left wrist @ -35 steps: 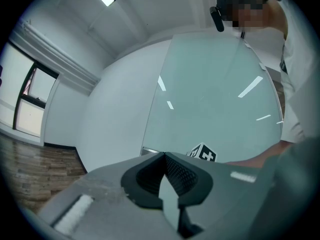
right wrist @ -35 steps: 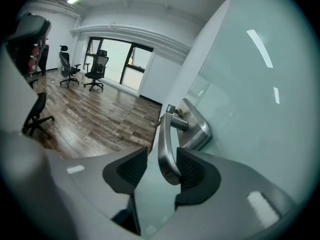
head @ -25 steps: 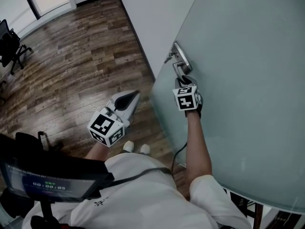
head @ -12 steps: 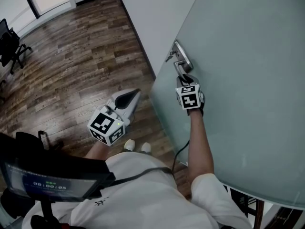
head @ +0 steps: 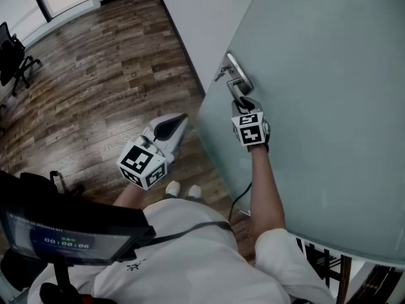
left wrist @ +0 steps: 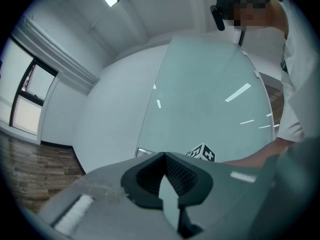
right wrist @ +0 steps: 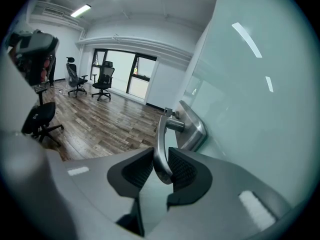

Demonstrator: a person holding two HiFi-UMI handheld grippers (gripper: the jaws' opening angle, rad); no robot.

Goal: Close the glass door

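Glass, frosted and pale green, fills the right of the head view: the door (head: 329,94) stands at an angle to the white wall (head: 202,24), its free edge and metal handle (right wrist: 161,139) nearest that wall, with wooden floor (head: 107,75) showing past the edge. I judge the step in hand to be the grip and swing. My right gripper (right wrist: 160,170) has its jaws narrowed onto the lever of the handle, dark pads on either side of it. My left gripper (left wrist: 164,159) hangs off to the side over the floor, jaws together with nothing between them, touching nothing. The next move, as I read it, calls for carrying the handle along the door's arc toward the wall, letting the wrist follow the curve so the lever does not slip out of the pads or get pressed down by accident. I cannot see the frame, the latch side or the hinges. The door's top and far edge are cut off, so how much swing remains is hard to say.
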